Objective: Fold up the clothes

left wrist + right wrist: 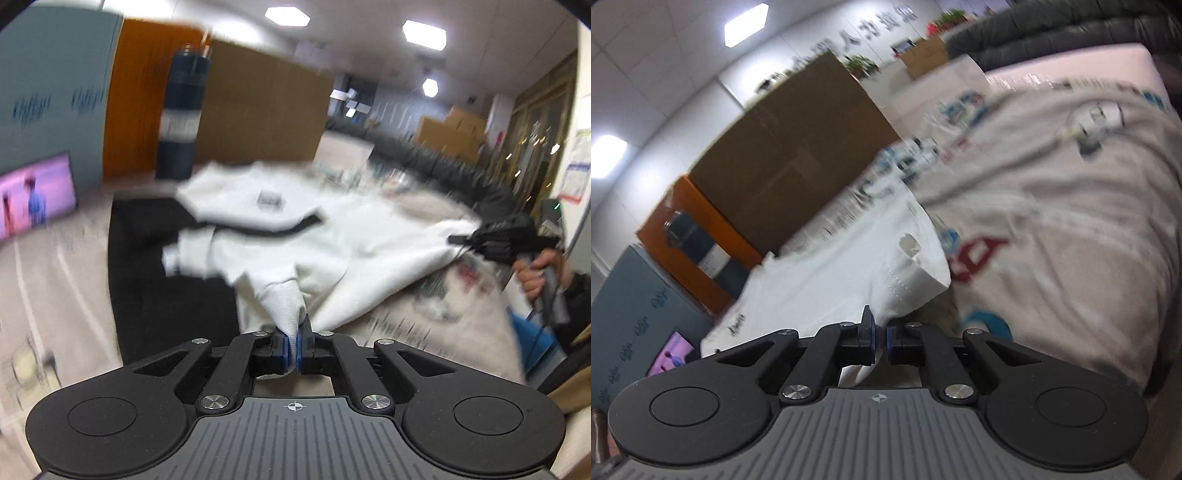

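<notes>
The white sweatshirt [295, 236] lies spread across the printed bed cover [424, 295] in front of you, part of it over a black cloth [155, 258] on the left, and both of your tools are at its near edges. Your left gripper [294, 343] has its blue pads pressed together on a ribbed cuff or hem corner, which rises out of the jaws in a narrow peak. Your right gripper [880, 339] is likewise clamped down on the fabric edge, with a stitched, ribbed hem lifted just above the pads; in the left wrist view you can see that same tool [495, 240] at the garment's far right corner, with your hand [535, 273] around its handle.

The garment is thick and white, rumpled, with a dark band at the neckline and a small grey label [271, 201] inside the collar. Both views are motion-blurred. Beyond it stand a dark bottle [181, 114], a brown cardboard box [798, 155] and a lit screen [35, 195].
</notes>
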Available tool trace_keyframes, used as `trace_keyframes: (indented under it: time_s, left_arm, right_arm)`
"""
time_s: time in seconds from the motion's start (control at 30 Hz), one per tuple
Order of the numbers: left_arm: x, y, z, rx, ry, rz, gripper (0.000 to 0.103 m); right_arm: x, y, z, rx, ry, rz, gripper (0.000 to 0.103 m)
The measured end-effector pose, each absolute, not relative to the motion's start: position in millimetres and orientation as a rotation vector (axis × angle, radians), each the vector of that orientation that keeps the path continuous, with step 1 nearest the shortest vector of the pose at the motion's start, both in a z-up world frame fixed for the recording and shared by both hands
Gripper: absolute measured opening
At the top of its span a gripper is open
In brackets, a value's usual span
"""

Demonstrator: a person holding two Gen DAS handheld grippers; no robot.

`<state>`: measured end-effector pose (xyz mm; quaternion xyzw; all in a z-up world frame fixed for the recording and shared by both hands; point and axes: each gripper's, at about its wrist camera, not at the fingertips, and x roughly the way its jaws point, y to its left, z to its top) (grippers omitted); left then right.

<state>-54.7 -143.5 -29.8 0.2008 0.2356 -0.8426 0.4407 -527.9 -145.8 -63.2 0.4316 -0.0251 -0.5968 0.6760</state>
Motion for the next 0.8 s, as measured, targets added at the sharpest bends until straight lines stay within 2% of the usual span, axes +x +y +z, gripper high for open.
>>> trace_keyframes:
  time_s: [0.2,0.33,0.47,0.53,0.57,0.6,0.63,0.67,0.7,0.73,0.8]
  left_arm:
    - [-48,-120,-5,0.419,0.544,-2.147,0.002]
    - [-51,-121,-18,0.518,0.565,-2.100,0.003]
    - [-48,-119,-24,0.568,0.538,-2.064,0.013]
    - [-42,-114,-19,0.551,0.509,-2.067,0.020]
    - [-39,-110,-14,0.528,0.483,-2.068,0.027]
    - [-36,-107,-8,0.501,0.456,-2.069,0.038]
    - [-33,-104,-1,0.470,0.433,-2.073,0.044]
    - [-31,-104,7,0.434,0.405,-2.066,0.065]
    - [-30,-104,13,0.403,0.373,-2.048,0.081]
    - [-31,-109,19,0.385,0.350,-2.030,0.081]
    - [-37,-129,25,0.396,0.351,-2.005,0.081]
  right_arm:
    - [-529,-118,-53,0.929,-0.068,-1.334,0.004]
    - [-532,-109,-53,0.919,-0.017,-1.351,0.005]
    - [-530,-109,-62,0.891,0.053,-1.366,0.007]
    - [-532,-105,-54,0.816,0.090,-1.436,0.030]
    - [-533,-104,-49,0.775,0.111,-1.476,0.040]
    - [-532,-102,-43,0.712,0.129,-1.524,0.054]
    - [-532,-101,-36,0.638,0.145,-1.574,0.058]
    - [-529,-101,-29,0.564,0.162,-1.599,0.059]
    - [-526,-102,-23,0.490,0.179,-1.613,0.065]
    - [-520,-106,-18,0.459,0.172,-1.563,0.072]
    - [-505,-116,-11,0.431,0.140,-1.414,0.075]
